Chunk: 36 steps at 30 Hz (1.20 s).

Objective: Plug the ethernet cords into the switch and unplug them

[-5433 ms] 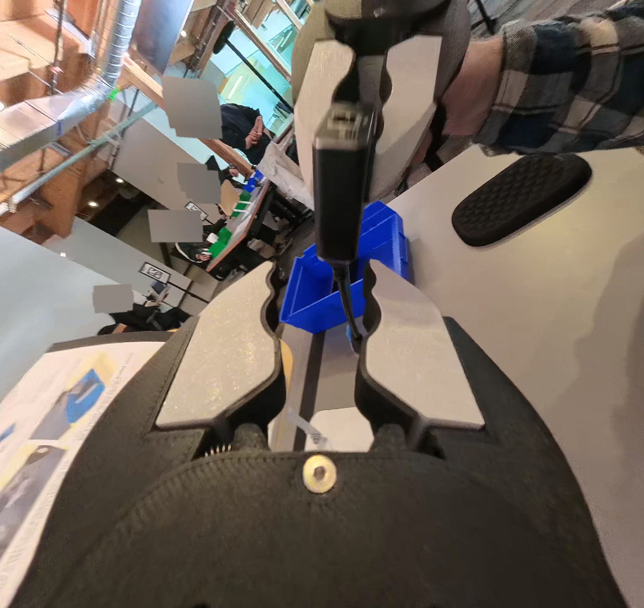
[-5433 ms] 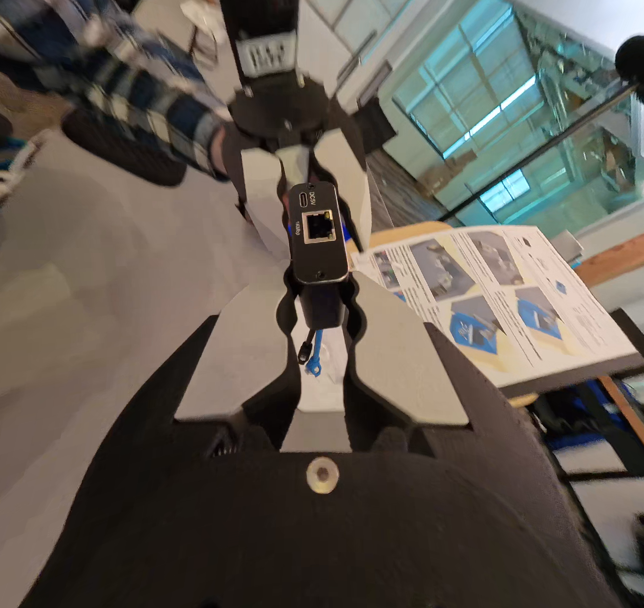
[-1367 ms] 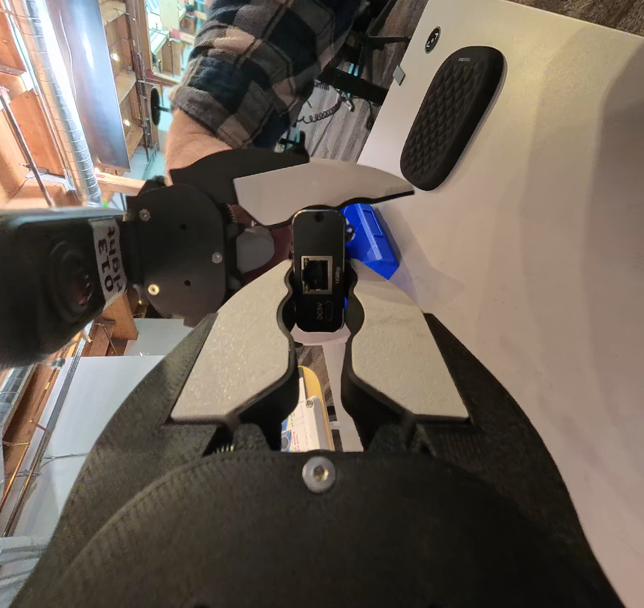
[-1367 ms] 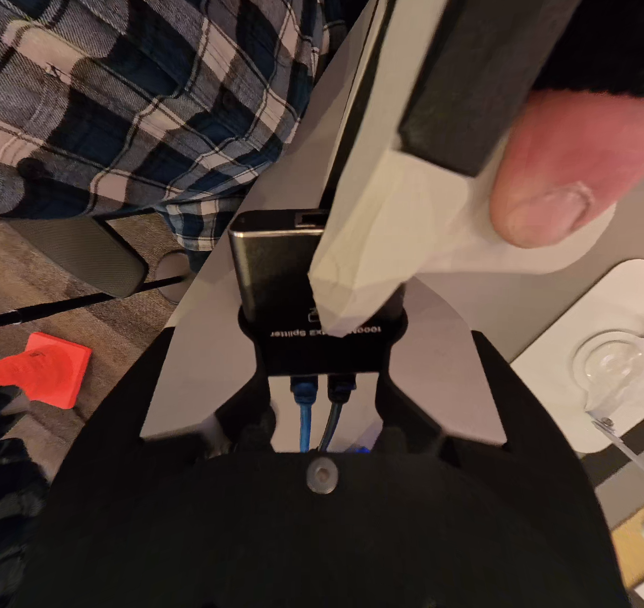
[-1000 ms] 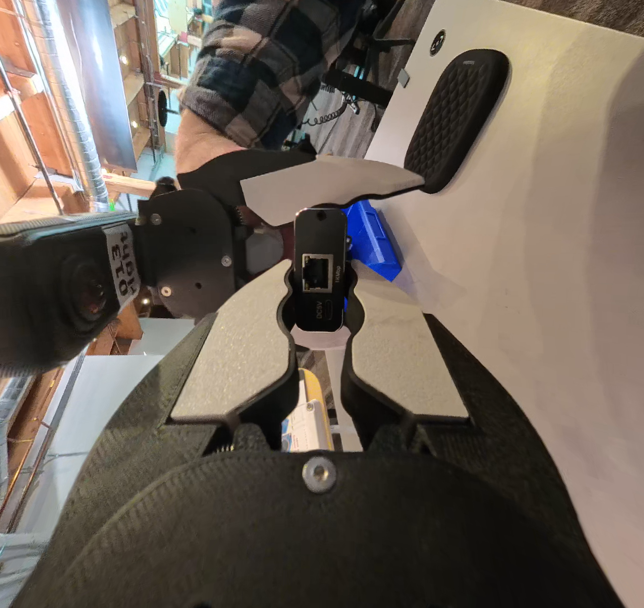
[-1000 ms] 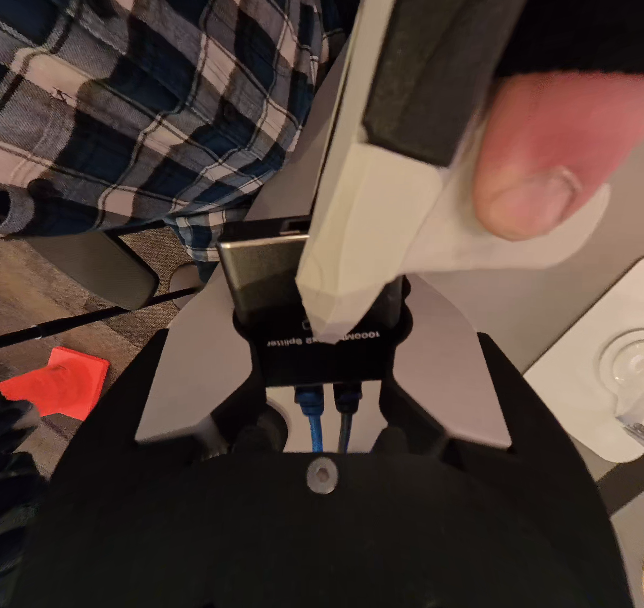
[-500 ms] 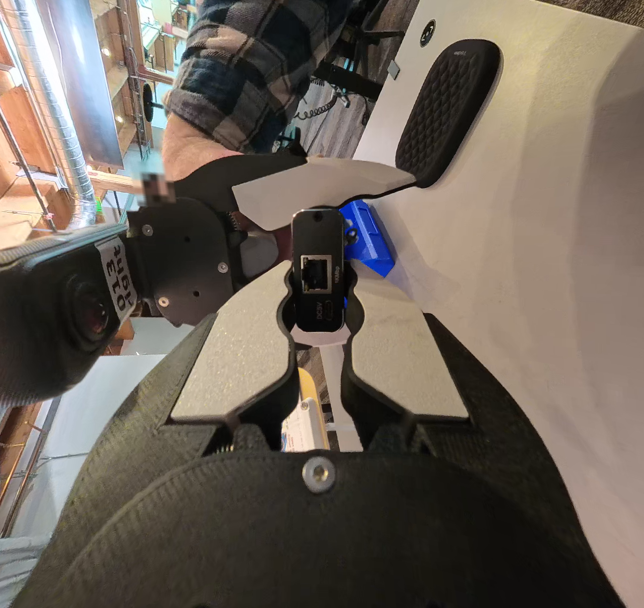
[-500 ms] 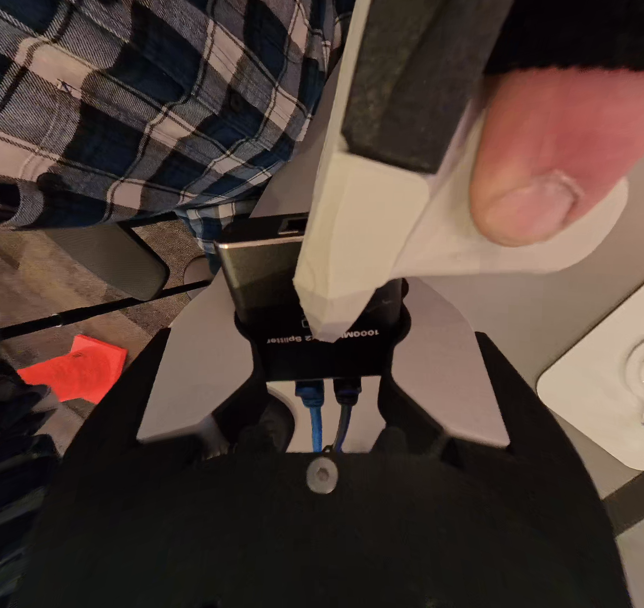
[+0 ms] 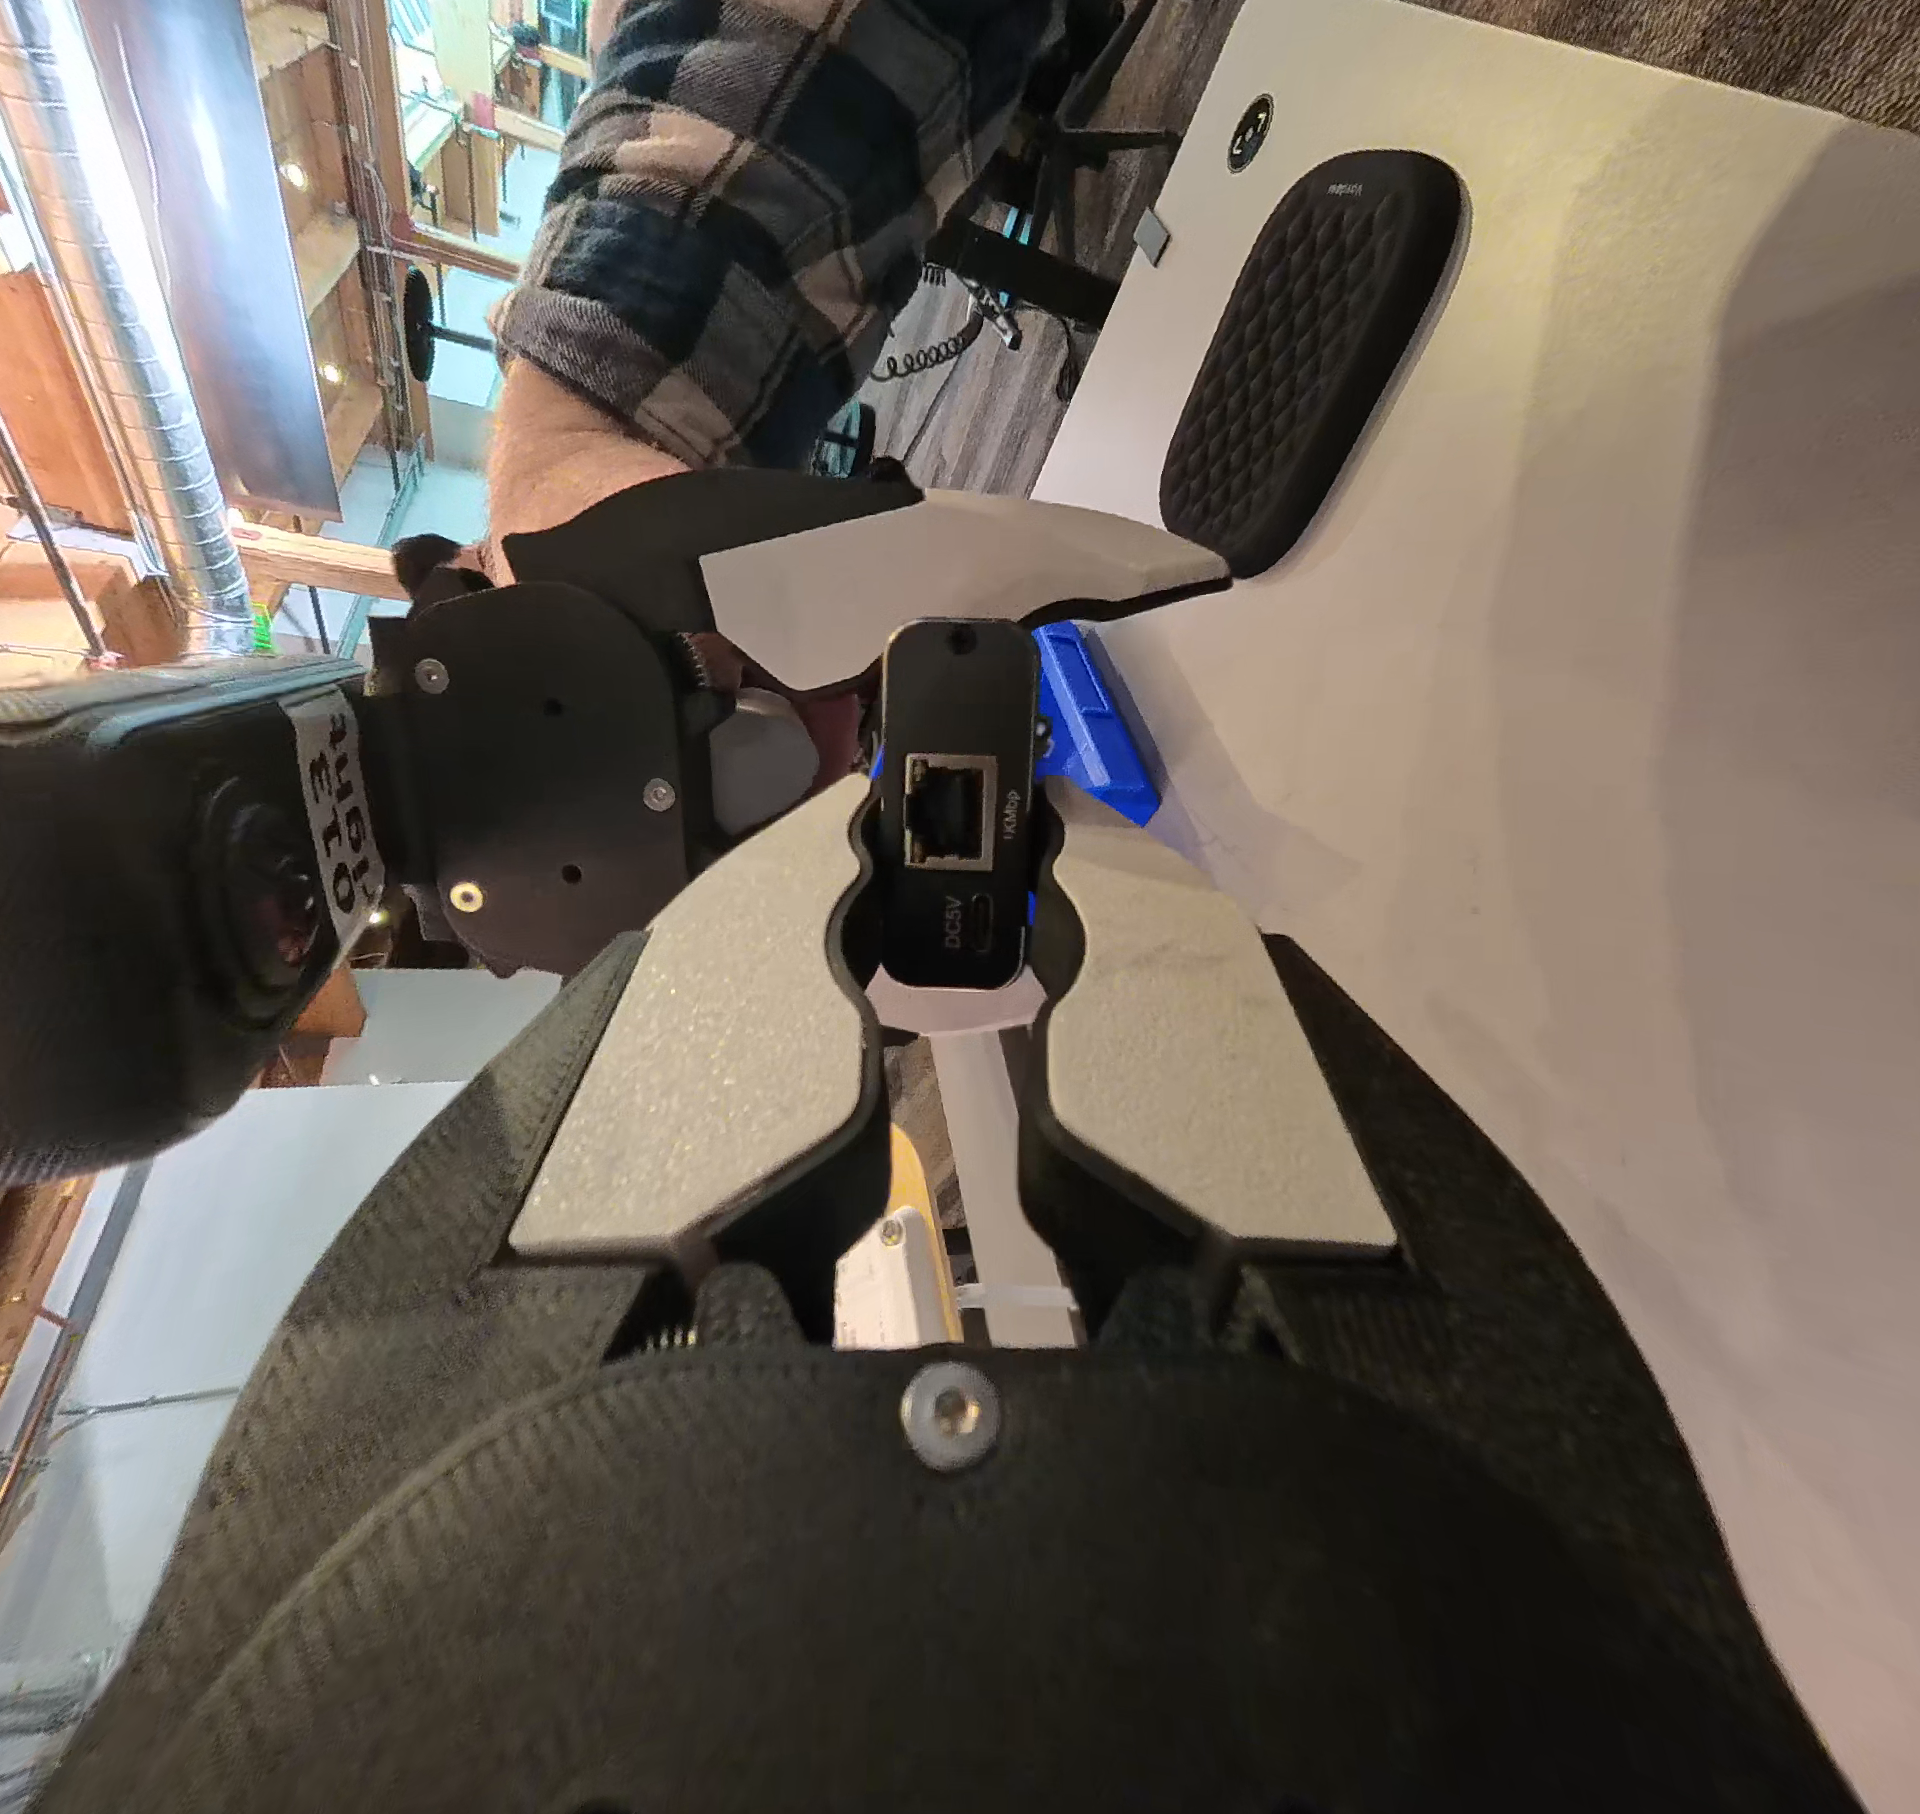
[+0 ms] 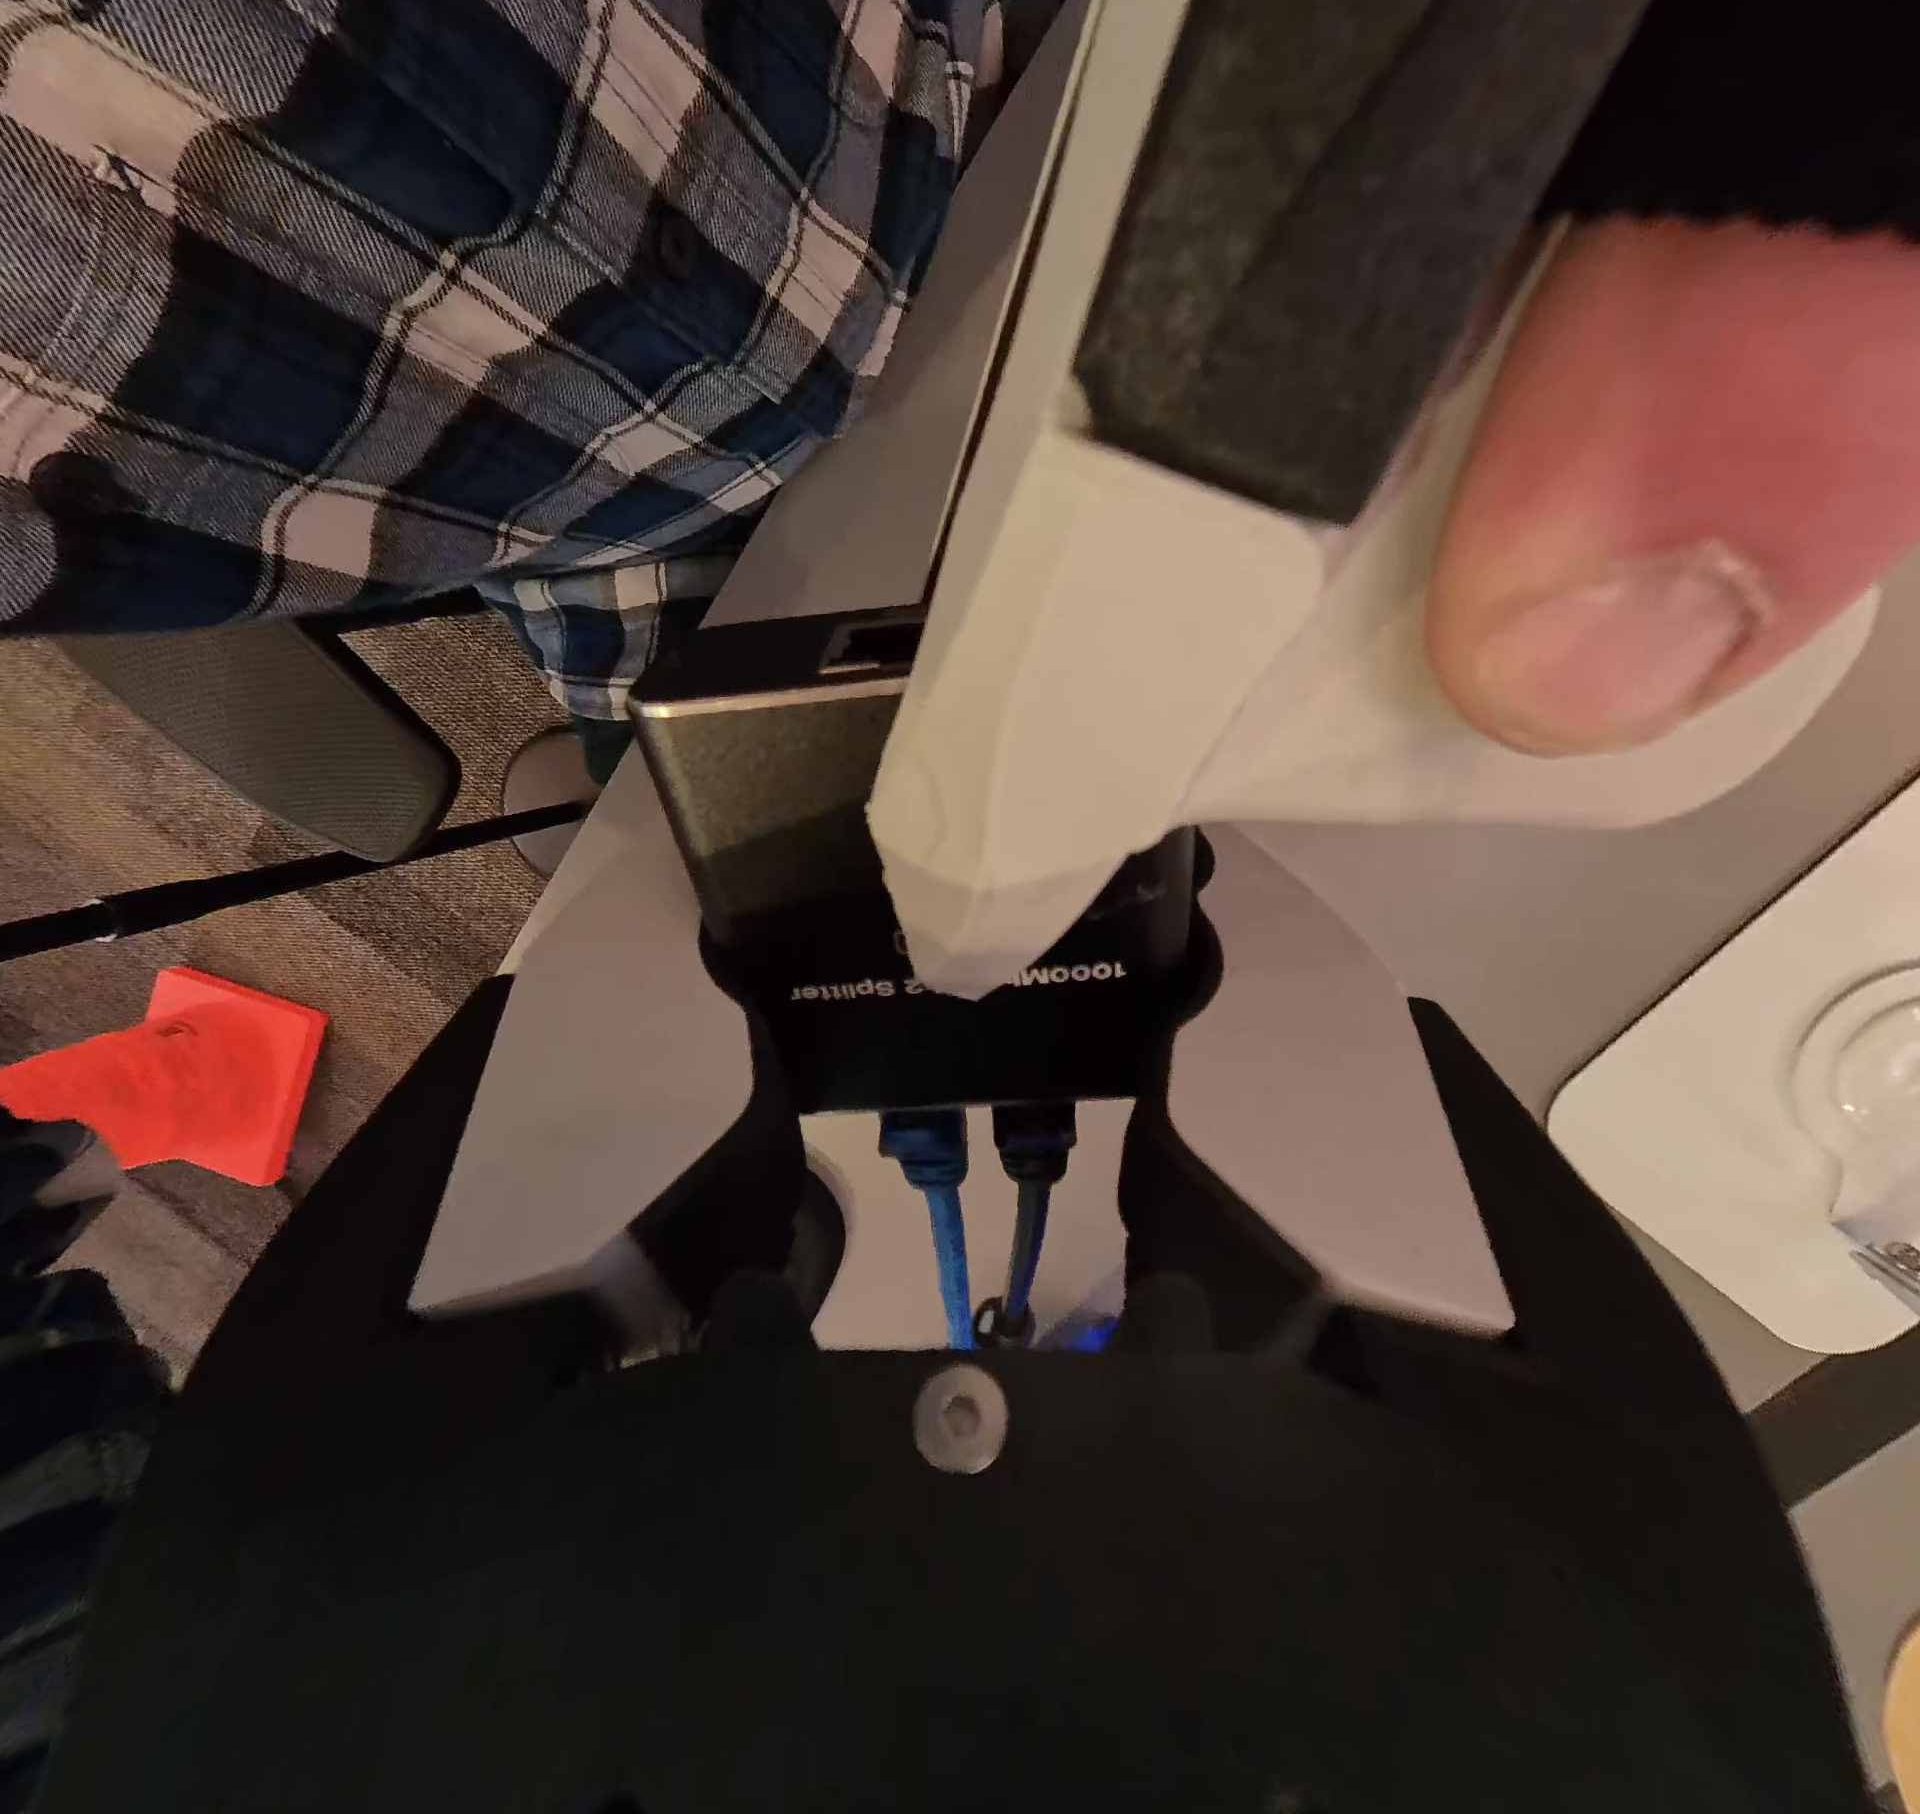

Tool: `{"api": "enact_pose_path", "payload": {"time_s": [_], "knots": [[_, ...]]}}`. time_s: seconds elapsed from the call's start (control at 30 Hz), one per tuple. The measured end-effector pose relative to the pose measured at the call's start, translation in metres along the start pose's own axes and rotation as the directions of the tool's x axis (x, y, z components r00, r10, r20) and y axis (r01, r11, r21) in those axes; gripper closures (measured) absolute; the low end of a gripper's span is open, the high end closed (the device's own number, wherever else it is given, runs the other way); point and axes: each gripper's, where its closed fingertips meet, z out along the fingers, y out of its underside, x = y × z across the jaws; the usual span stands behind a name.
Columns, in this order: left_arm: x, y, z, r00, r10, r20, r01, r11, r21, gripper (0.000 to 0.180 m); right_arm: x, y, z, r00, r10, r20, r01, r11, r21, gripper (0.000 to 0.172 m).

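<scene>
The left claw holds the small black switch by its thin sides, up off the white desk; its two grey fingers press on it; the right claw sits around the same switch by its wide sides, but I cannot tell if it squeezes; a blue cord and a black cord are plugged into the switch.

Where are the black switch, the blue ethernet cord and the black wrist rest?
black switch (image 9: 958, 808), left wrist view, port face.
blue ethernet cord (image 10: 948, 1245), right wrist view, cable below plug.
black wrist rest (image 9: 1309, 362), left wrist view, textured top.
</scene>
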Motion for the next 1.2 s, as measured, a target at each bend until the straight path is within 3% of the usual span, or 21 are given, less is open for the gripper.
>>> {"api": "enact_pose_path", "payload": {"time_s": [0.1,0.13,0.27,0.33,0.37,0.53,0.7,0.83,0.93,1.07,1.13,1.2], "knots": [[0.002,0.003,0.002,1.000,-0.010,0.001,0.010,1.000,-0.003,0.156,0.002,0.004,0.001,1.000,0.009,-0.005,-0.009,1.000,-0.014,0.088],[0.003,0.004,0.002,1.000,-0.022,-0.006,0.022,1.000,-0.003,0.151,0.003,0.006,0.001,1.000,0.010,-0.011,-0.011,1.000,-0.016,0.093],[-0.001,0.006,-0.005,0.998,-0.065,0.020,0.065,0.998,-0.005,0.125,0.008,0.014,-0.003,0.999,0.041,-0.032,-0.041,0.999,-0.001,0.088],[-0.006,0.014,-0.015,0.995,-0.090,0.048,0.091,0.995,-0.030,0.119,0.011,0.019,-0.005,0.997,0.056,-0.043,-0.056,0.998,0.002,0.094],[-0.008,0.021,-0.022,0.992,-0.109,0.062,0.112,0.992,-0.050,0.117,0.012,0.022,-0.005,0.997,0.064,-0.050,-0.064,0.998,0.001,0.088],[-0.009,0.061,-0.066,0.975,-0.177,0.134,0.200,0.963,-0.181,0.122,0.017,0.035,-0.003,0.992,0.094,-0.081,-0.094,0.996,0.007,0.094],[0.020,0.087,-0.092,0.959,-0.230,0.165,0.271,0.915,-0.298,0.134,0.021,0.039,0.006,0.990,0.100,-0.097,-0.099,0.995,0.018,0.093],[0.041,0.151,-0.145,0.939,-0.245,0.242,0.336,0.805,-0.489,0.142,0.020,0.039,0.012,0.989,0.103,-0.105,-0.101,0.995,0.024,0.094],[0.046,0.214,-0.209,0.919,-0.269,0.287,0.393,0.666,-0.634,0.146,0.019,0.046,0.019,0.987,0.121,-0.101,-0.120,0.993,0.014,0.094],[0.066,0.291,-0.278,0.890,-0.393,0.231,0.415,0.487,-0.768,0.148,0.019,0.045,0.025,0.988,0.127,-0.090,-0.125,0.992,0.030,0.094],[0.077,0.324,-0.301,0.888,-0.422,0.185,0.376,0.432,-0.820,0.149,0.020,0.043,0.026,0.988,0.129,-0.087,-0.125,0.991,0.041,0.094],[0.097,0.347,-0.312,0.846,-0.517,0.129,0.360,0.376,-0.853,0.151,0.023,0.042,0.028,0.987,0.133,-0.085,-0.129,0.990,0.052,0.094]]}}
